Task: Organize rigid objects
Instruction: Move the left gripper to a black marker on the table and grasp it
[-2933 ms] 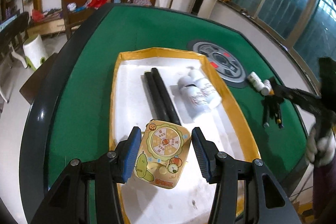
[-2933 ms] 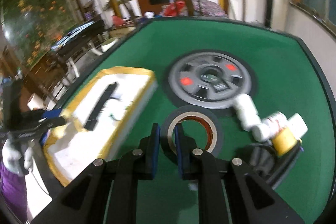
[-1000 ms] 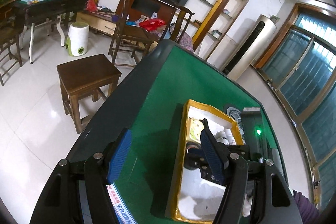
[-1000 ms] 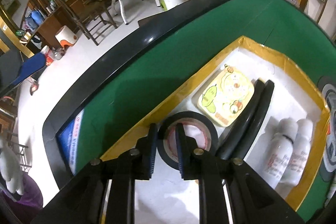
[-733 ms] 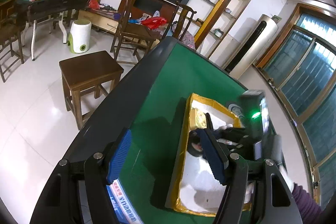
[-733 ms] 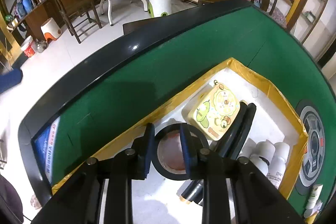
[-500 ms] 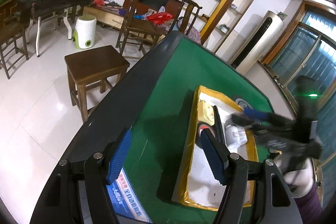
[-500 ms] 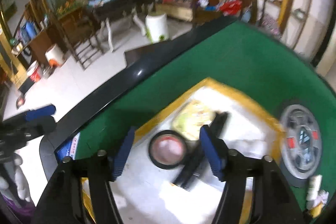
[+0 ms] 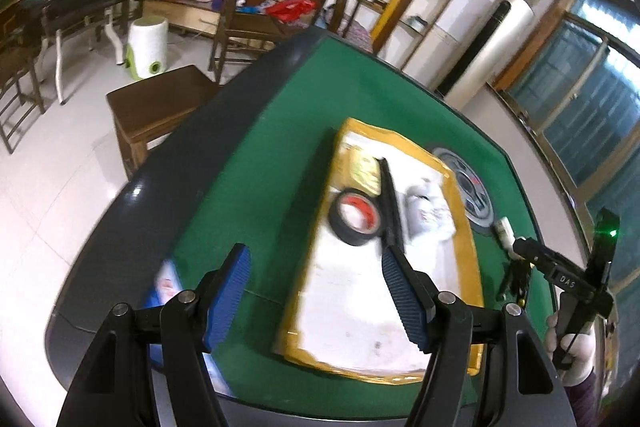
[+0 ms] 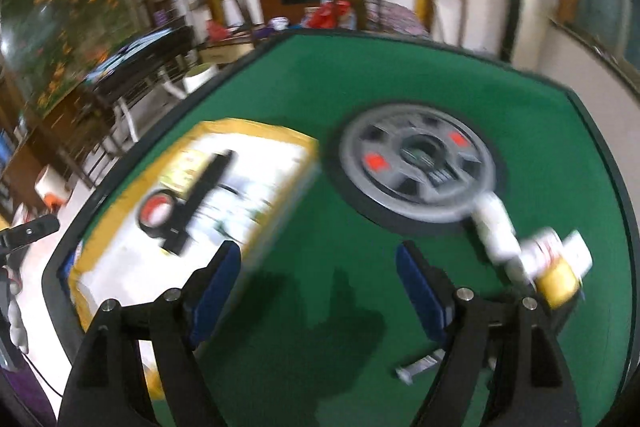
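Note:
A black tape roll (image 9: 354, 217) with a red core lies in the yellow-rimmed white tray (image 9: 352, 291) beside two black tubes (image 9: 387, 201), a yellow cartoon tin (image 9: 362, 171) and white bottles (image 9: 428, 215). My left gripper (image 9: 316, 275) hangs open and empty over the tray's near left corner. My right gripper (image 10: 320, 267) is over bare green felt between the tray (image 10: 288, 143) and loose white bottles (image 10: 496, 227); its jaws are opening, with nothing between them. The tape roll (image 10: 158, 213) shows blurred in the right wrist view.
A grey weight plate (image 10: 416, 167) lies right of the tray on the green table (image 10: 400, 79). A yellow-capped bottle (image 10: 558, 279) and a small white item (image 10: 416, 367) lie near the right fingers. A wooden stool (image 9: 160, 107) stands off the table's left edge.
The right gripper let go of the tape roll in the tray, opened, and swung right toward the weight plate. The left gripper drifted closer to the tray.

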Motion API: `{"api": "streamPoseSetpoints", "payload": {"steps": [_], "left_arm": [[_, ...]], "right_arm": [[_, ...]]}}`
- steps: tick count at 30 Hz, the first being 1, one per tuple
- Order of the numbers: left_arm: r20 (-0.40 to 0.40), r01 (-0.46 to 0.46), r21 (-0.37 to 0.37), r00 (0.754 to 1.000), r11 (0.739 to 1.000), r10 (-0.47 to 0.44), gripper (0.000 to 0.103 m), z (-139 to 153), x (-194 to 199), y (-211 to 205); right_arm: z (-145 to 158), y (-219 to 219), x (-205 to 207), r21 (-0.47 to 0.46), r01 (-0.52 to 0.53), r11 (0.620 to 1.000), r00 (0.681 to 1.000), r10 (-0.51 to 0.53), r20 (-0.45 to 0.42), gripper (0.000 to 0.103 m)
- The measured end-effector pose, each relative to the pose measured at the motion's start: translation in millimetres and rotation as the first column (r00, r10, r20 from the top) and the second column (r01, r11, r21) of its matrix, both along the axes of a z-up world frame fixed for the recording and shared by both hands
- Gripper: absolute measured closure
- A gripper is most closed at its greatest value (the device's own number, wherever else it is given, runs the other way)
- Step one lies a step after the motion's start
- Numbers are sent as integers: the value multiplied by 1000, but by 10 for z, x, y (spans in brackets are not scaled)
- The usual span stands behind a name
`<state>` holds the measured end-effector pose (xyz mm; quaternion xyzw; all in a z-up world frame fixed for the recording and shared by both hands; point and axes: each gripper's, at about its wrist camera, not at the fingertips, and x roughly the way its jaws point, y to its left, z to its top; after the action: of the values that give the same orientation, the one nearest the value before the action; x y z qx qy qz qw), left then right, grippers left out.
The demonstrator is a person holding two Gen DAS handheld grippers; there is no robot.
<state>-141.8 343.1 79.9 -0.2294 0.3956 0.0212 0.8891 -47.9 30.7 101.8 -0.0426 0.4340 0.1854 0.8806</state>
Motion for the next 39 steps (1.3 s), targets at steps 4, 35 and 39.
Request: {"api": "streamPoseSetpoints", "payload": {"steps": [4,35,39], "left_arm": [[-8,34,16,999,999,-34,32,34,52,-226],[-206,542,222,839,810,-505,32,-306,903,-3224],[-203,585,343,810,735,-550,32,-456,1124,-3600]], "right_arm": [[-86,-546,-92,42,97,994,995,-97,-14,24],[-286,-2418,-135,246,431,868,884,-461,78,24],[-277,-2469,-170,236,452,860,869,-485,102,24]]}}
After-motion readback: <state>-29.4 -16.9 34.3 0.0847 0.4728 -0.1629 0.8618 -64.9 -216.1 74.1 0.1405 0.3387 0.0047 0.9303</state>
